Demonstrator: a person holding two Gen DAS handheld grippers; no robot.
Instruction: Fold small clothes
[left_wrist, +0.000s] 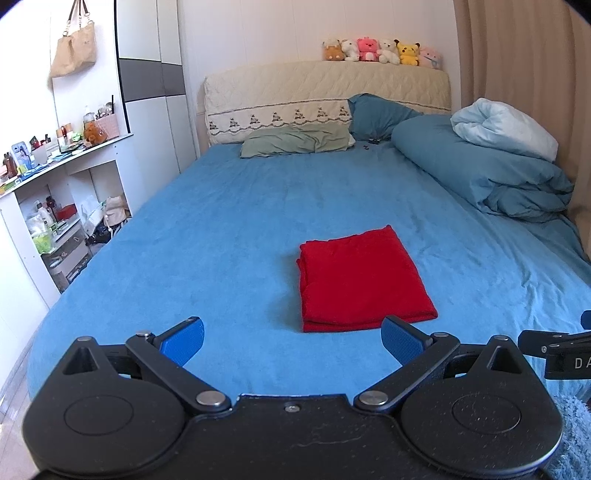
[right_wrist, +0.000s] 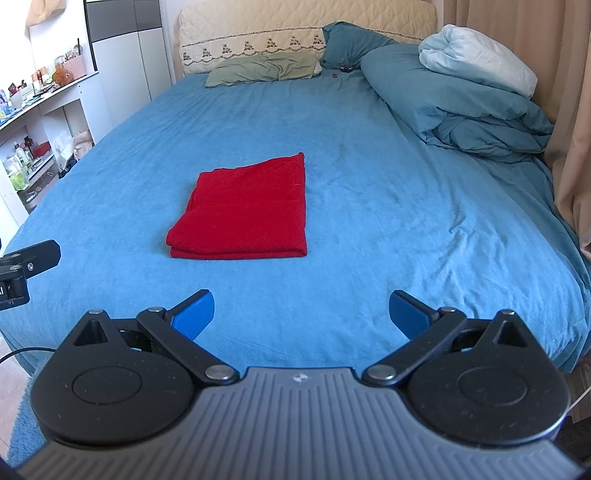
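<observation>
So the red cloth (right_wrist: 243, 206) is lying on the blue bedsheet (right_wrist: 369, 184) roughly mid-bed, a bit toward the foot end, and it already looks folded into a tidy rectangle with at least 2 layers showing along the near edge. Can't tell what garment it actually is, could be a small top or just a towel-ish thing.

Both grippers are hanging back at the foot of the bed, clear of the cloth. The left gripper (left_wrist: 291, 339) has its blue pads spread wide with nothing between them, and the right gripper (right_wrist: 301, 314) is the same, wide and empty. From the left view the cloth sits ahead and a bit right; from the right view it's ahead and to the left, so it's basically between the 2.

My read: this is either finished or 1 fold from done. If another fold is wanted, I'd pinch the 2 near corners, catching all layers at once so the stack doesn't shear, lift low, and carry the edge over to meet the far edge squarely. That left side looks a bit slanted, so I'd square it up first. The sheet is fuzzy, so dragging may bunch it.
</observation>
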